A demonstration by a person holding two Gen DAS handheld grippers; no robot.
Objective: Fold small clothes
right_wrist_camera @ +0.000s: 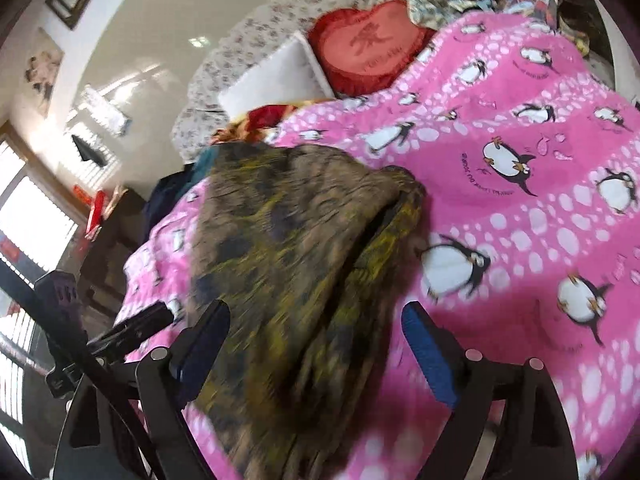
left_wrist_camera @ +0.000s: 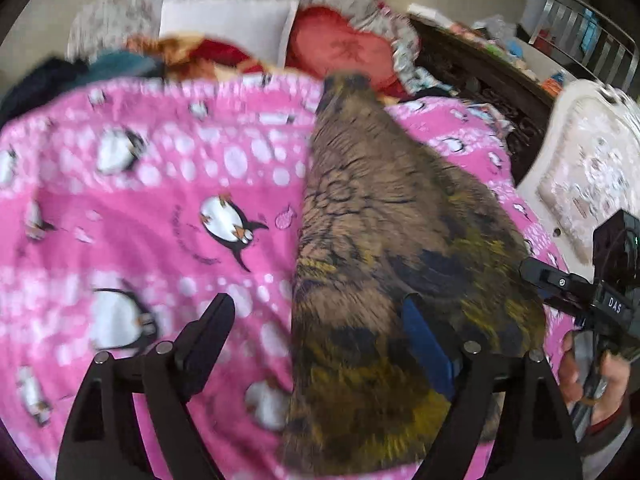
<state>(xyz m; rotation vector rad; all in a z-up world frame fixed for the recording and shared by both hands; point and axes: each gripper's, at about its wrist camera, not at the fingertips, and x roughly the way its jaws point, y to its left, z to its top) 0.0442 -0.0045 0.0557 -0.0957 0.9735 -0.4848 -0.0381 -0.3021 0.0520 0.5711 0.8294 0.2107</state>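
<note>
A brown and olive patterned garment [left_wrist_camera: 372, 216] lies in a long folded strip on the pink penguin blanket [left_wrist_camera: 140, 200]. My left gripper [left_wrist_camera: 316, 320] hovers over the garment's near end, jaws wide; the left finger is over bare blanket and the blue-padded right finger [left_wrist_camera: 424, 340] lies against the cloth. In the right wrist view the same garment [right_wrist_camera: 288, 232] runs between the spread fingers of my right gripper [right_wrist_camera: 316, 324], and neither pad presses on it. The right gripper [left_wrist_camera: 560, 284] shows at the left view's right edge, held by a hand [left_wrist_camera: 588, 380]. The left gripper [right_wrist_camera: 132, 328] shows at lower left.
A red heart cushion [right_wrist_camera: 372, 48], a white pillow [right_wrist_camera: 276, 76] and a floral quilt [right_wrist_camera: 256, 28] lie beyond the blanket. More clothes [left_wrist_camera: 192, 52] are piled at the blanket's far edge. Dark wooden furniture [left_wrist_camera: 480, 76] and a white padded panel [left_wrist_camera: 592, 168] stand to the right.
</note>
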